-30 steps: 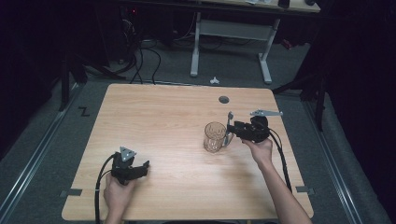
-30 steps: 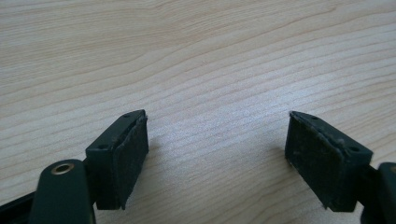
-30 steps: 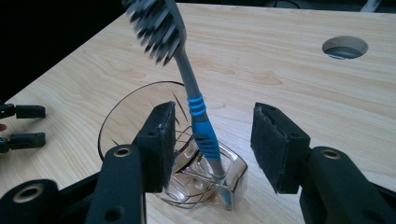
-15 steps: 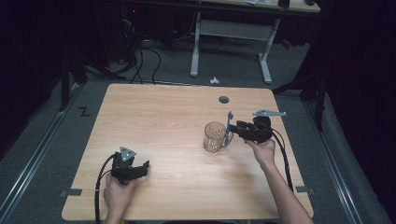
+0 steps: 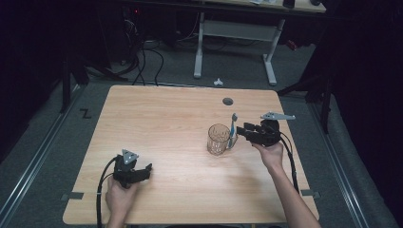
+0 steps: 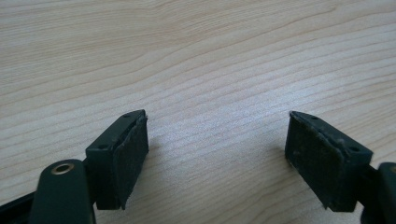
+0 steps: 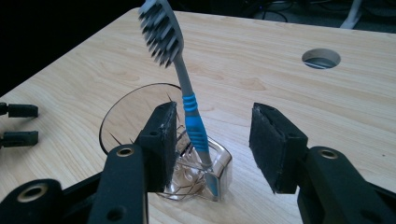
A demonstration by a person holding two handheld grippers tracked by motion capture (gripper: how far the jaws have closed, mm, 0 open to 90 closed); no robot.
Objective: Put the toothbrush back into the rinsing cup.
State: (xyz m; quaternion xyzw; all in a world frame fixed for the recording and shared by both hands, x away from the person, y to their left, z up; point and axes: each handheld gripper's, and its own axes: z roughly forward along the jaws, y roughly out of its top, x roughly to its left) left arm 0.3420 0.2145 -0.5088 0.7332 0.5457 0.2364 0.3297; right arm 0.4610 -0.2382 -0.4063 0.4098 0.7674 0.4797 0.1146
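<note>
The toothbrush (image 7: 189, 105) stands head-up, leaning in the handle loop of a glass mug (image 5: 218, 140) that sits toward the right edge of the table (image 5: 157, 118), about midway between front and back. It looks light, stiff and slim, liable to tip or slide against the glass; the ribbed blue grip section seems the best place to pinch. The glass is hard, slippery and breakable. The right gripper (image 7: 215, 140) has its jaws apart around the brush shaft, just closing, pads not yet pressing. Near the front left corner, the left gripper (image 6: 217, 149) rests with jaws wide apart, holding nothing.
</note>
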